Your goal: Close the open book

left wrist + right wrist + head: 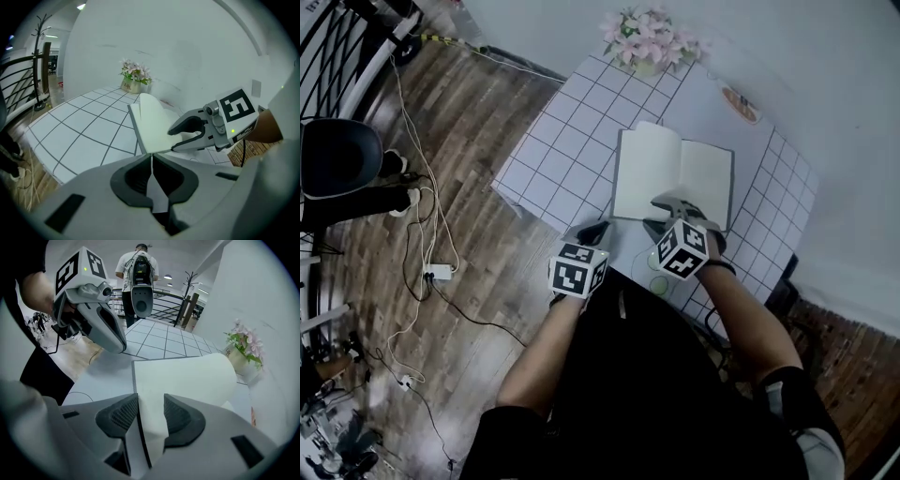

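The left gripper is holding its jaws pressed together, with only a thin pale line showing between the pads. The near corner of the open book is lying right at the jaw tips, and I cannot tell whether the tips are pinching its edge. The book is resting on the white gridded table, spreading out ahead of both sets of jaws. The right gripper is standing with its jaws well apart. A white page is running between the pads and curling upward beyond the tips, and neither pad is pressing on it. In the left gripper view, the right gripper is hovering just beyond and to the right of the left jaws, over the book's near edge. A pot of pink flowers is sitting far ahead of both jaws, at the table's far edge.
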### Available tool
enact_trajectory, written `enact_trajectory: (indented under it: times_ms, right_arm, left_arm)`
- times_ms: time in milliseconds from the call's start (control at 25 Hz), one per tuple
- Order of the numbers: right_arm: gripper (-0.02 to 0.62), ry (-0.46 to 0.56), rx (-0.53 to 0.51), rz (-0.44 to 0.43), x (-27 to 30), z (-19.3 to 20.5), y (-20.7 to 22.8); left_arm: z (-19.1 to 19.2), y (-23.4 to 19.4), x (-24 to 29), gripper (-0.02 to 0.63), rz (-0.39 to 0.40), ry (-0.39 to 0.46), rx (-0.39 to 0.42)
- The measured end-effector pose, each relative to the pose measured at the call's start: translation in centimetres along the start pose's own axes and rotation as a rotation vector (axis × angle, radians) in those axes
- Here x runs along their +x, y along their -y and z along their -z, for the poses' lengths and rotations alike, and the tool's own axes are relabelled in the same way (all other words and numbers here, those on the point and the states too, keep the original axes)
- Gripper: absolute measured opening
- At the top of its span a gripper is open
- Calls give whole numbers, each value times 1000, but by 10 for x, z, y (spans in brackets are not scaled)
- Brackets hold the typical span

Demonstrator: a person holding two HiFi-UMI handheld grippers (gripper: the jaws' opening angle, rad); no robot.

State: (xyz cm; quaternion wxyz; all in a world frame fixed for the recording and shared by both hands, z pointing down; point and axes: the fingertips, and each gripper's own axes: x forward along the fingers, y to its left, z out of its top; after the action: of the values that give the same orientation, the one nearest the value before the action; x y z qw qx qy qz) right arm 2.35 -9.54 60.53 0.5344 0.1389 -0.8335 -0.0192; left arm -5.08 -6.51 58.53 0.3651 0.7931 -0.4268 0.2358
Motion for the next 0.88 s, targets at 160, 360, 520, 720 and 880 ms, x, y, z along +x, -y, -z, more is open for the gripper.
enact_trajectory:
  times_ms: [160, 360, 520, 720, 880]
  right_arm:
    - [193, 9, 20, 5, -3, 0, 4]
    - [199, 24, 30, 37, -8, -1, 5]
    - [201, 42, 54, 72, -18, 1, 11]
    - [150, 4, 57, 171, -24, 22, 34]
    - [155, -7, 135, 228, -31, 37, 46]
  left_arm:
    - [7, -3, 4, 15, 3, -3, -28]
    - [4, 3, 10, 15, 26, -10, -17]
    - [-4, 9, 20, 15, 52, -28, 21]
    - [-11, 17, 30, 15, 73, -53, 61]
    - [-14, 23, 38, 15, 91, -65, 82]
